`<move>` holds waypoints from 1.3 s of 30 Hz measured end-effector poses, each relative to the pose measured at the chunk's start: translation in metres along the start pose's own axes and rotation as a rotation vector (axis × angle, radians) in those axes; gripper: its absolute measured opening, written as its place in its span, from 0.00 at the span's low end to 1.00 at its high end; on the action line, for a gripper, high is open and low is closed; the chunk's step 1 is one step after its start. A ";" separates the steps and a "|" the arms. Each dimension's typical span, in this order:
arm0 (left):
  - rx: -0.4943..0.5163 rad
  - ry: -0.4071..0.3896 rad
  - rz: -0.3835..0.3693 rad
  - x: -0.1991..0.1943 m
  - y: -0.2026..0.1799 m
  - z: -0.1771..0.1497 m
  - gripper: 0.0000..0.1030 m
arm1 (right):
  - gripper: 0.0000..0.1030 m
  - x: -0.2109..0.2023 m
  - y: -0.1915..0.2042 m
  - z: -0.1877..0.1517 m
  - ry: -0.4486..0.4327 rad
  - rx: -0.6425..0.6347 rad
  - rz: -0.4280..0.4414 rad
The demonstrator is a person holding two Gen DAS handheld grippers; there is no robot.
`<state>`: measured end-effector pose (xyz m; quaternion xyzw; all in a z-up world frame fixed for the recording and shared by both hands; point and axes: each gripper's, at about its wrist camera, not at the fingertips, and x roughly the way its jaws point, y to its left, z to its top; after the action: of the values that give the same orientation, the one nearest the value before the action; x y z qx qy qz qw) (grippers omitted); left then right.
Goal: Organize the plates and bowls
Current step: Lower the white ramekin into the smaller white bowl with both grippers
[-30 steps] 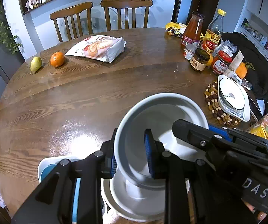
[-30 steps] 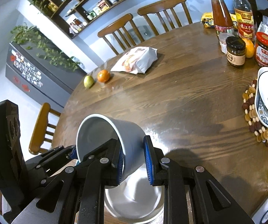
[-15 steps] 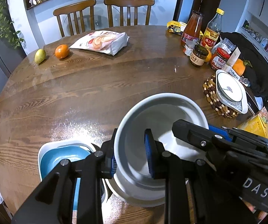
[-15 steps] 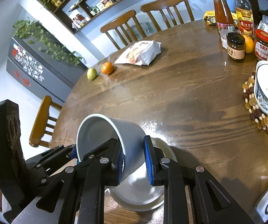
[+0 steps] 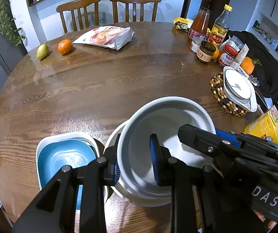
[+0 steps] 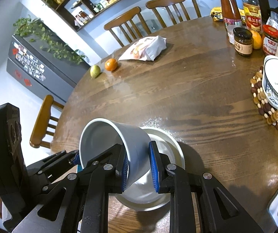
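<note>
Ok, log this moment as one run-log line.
left gripper: shut on white bowl rim | right gripper: shut on opposite rim | bowl: tilted, above white plate | blue dish: beside plate

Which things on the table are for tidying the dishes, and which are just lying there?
For the job:
- white bowl, held by both grippers
- white plate under it
- blue dish
- patterned dish

Just lying there:
- pear
- orange
- snack bag
- sauce bottles
- jars

There were two grippers [image 5: 136,162] [image 6: 139,167], two white bowls [image 5: 168,124] [image 6: 170,141], two bottles [image 5: 200,22] [image 5: 220,26], three jars [image 5: 205,51], and one pear [image 5: 42,51].
</note>
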<state>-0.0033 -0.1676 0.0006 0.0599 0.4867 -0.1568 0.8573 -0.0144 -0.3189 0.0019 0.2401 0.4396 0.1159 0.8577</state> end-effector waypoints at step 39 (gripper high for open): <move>-0.025 0.066 -0.004 0.016 -0.004 -0.017 0.22 | 0.23 0.013 -0.004 -0.016 0.062 -0.001 -0.016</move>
<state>-0.0109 -0.1703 -0.0218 0.0533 0.5167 -0.1503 0.8412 -0.0202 -0.3117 -0.0171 0.2324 0.4677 0.1168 0.8448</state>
